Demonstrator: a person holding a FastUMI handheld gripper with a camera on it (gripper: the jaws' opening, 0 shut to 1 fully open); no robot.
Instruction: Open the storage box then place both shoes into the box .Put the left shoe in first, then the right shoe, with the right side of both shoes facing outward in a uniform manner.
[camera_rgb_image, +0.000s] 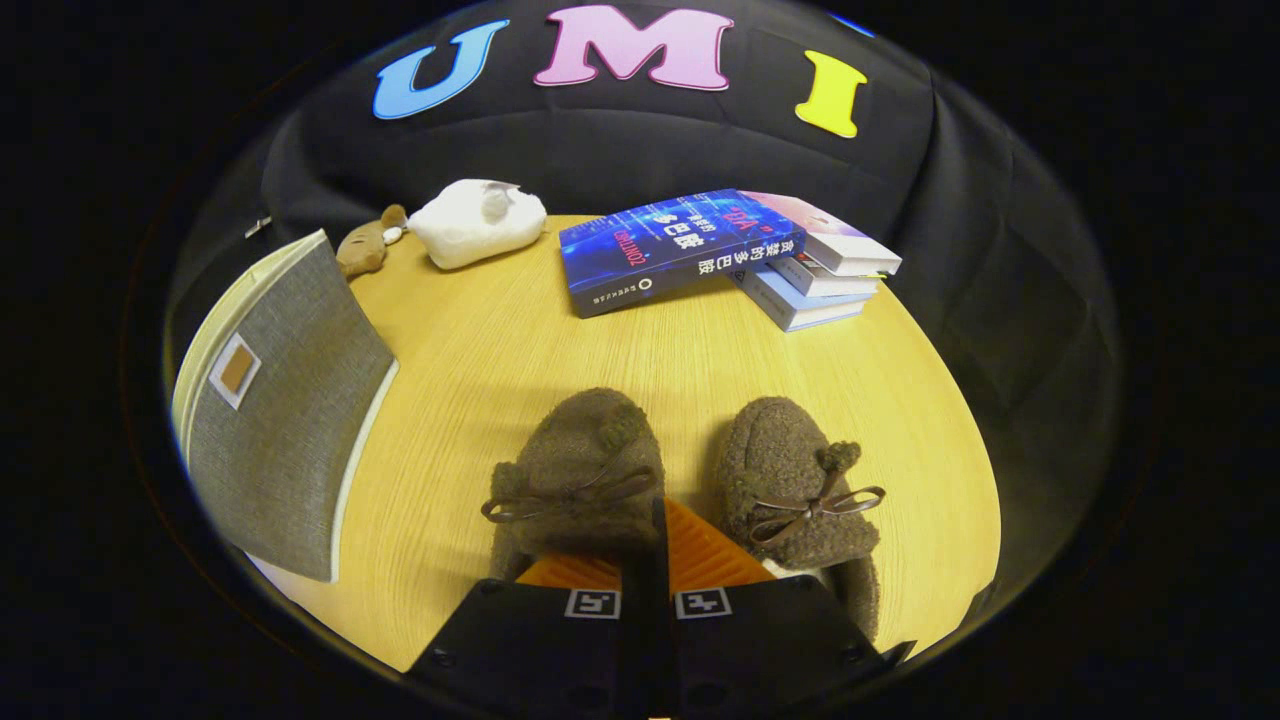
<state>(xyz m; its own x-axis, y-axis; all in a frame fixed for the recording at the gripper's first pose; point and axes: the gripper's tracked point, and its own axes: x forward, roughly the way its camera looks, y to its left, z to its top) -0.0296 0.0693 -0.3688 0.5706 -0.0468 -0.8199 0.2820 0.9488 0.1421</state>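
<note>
Two brown fuzzy shoes with bow laces lie side by side on the round wooden table (520, 330), toes pointing away from me. My gripper (660, 520) sits at the heel end of the left shoe (585, 460). Its fingers are closed together on the shoe's inner side wall; the left finger is partly hidden under the shoe's collar. The right shoe (790, 470) lies just right of the fingers and is not touched. The grey fabric storage box (285, 410), with a small label patch and a cream edge, stands to the left of the shoes.
A stack of books (800, 265) with a blue book (655, 250) leaning on it lies beyond the shoes. A white plush toy (475, 222) and a small brown plush (365, 245) sit at the far left, behind the box.
</note>
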